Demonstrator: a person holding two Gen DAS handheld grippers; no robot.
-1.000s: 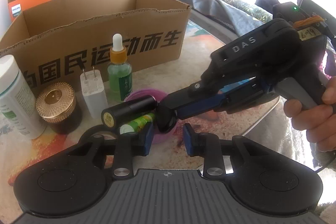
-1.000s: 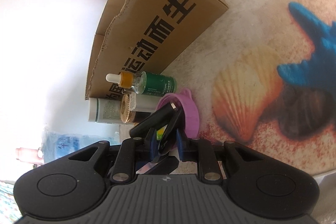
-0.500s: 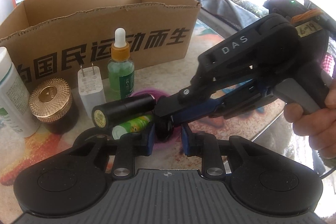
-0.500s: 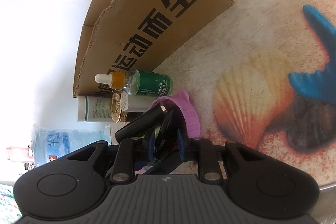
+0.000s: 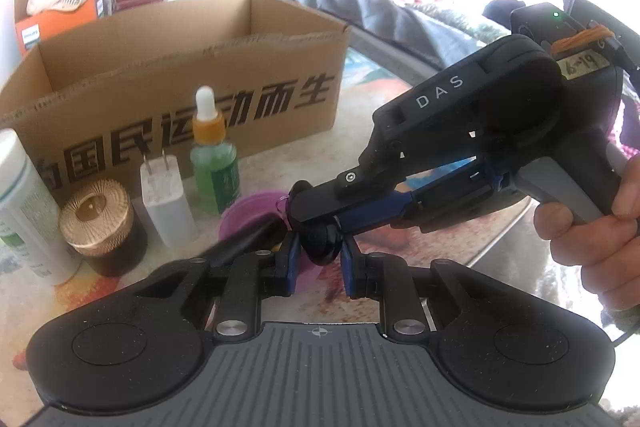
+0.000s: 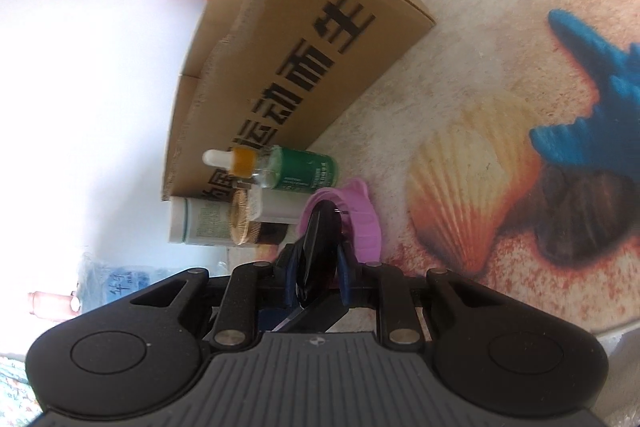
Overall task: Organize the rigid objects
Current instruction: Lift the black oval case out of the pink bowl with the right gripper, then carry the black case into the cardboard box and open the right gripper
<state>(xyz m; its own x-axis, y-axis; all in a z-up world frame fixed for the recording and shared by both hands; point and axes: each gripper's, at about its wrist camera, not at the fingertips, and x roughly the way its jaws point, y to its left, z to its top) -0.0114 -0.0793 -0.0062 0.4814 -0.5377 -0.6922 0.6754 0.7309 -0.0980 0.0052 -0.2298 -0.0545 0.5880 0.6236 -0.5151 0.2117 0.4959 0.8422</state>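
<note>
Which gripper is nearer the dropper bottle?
Right. The right gripper ends just short of the dropper bottle; the left gripper, just closing on the black object, sits further back.

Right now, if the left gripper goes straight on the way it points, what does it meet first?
The left gripper is already shut on a black object. Just past that, probably the purple dish; depth is unclear.

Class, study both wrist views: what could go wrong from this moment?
Both the left gripper, whose jaws have just been closing, and the right gripper clamp one black round piece; mismatched pulls might make it slip or drop. The dropper bottle and white charger stand upright close behind; a sideways swing could topple them.
</note>
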